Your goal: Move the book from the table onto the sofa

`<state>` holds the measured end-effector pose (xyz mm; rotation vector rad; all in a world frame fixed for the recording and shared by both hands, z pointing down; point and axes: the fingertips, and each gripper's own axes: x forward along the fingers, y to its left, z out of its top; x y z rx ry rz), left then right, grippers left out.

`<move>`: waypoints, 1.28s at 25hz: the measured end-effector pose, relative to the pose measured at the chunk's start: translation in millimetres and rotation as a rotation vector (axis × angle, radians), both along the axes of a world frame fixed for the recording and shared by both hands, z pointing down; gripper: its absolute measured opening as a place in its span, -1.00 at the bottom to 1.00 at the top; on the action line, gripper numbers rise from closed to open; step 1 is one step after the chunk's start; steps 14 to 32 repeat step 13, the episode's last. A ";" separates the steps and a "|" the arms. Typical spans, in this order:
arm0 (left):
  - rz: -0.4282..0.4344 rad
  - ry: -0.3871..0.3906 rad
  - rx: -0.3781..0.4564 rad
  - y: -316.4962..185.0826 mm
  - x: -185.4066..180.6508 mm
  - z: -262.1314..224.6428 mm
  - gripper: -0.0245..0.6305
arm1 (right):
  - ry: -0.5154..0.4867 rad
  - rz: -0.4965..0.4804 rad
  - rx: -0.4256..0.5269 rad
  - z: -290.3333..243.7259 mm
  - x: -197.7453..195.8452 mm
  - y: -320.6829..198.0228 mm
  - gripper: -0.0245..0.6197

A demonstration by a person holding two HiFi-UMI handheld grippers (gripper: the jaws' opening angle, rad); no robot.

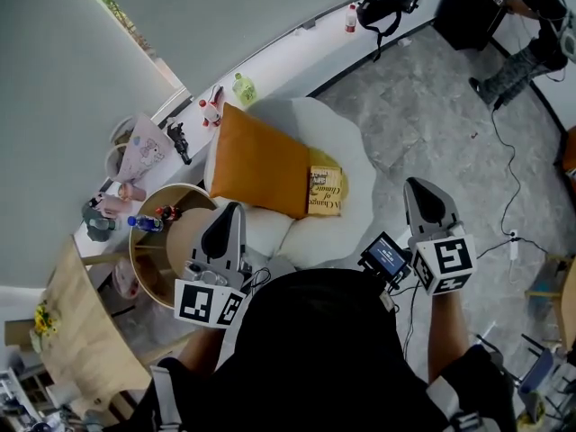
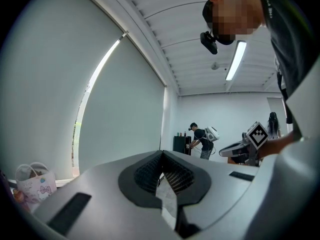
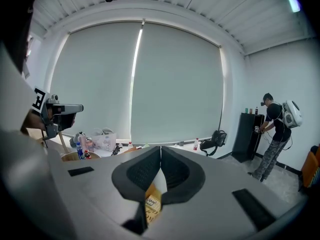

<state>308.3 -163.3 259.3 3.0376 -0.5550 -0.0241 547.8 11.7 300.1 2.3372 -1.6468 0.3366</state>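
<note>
Seeing the book (image 1: 325, 190) whole only from the head view: it lies flat on the white sofa (image 1: 355, 151) seat, left edge against the orange cushion (image 1: 261, 165). Cover is yellow-tan with dark title print, too small for us to read in full. The right gripper view catches only a sliver of it through the gap under the pads. Our black top cuts off the sofa's front edge. Left gripper (image 1: 232, 212) has its pads together with nothing between them. Right gripper (image 1: 419, 187) is the same, closed and empty. Both are clear of the book. Round table (image 1: 171, 190) sits left of the sofa, partly behind the left gripper.
</note>
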 end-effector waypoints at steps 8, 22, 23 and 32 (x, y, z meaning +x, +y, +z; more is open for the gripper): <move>-0.018 0.007 0.001 -4.5 1.5 -0.9 -0.89 | 0.001 -0.020 0.007 0.5 1.5 -9.9 -0.88; -0.031 0.009 -0.003 -7.5 -2.4 1.5 -0.88 | 0.006 -0.042 0.002 3.2 -3.0 -18.0 -0.88; -0.031 0.009 -0.003 -7.5 -2.4 1.5 -0.88 | 0.006 -0.042 0.002 3.2 -3.0 -18.0 -0.88; -0.031 0.009 -0.003 -7.5 -2.4 1.5 -0.88 | 0.006 -0.042 0.002 3.2 -3.0 -18.0 -0.88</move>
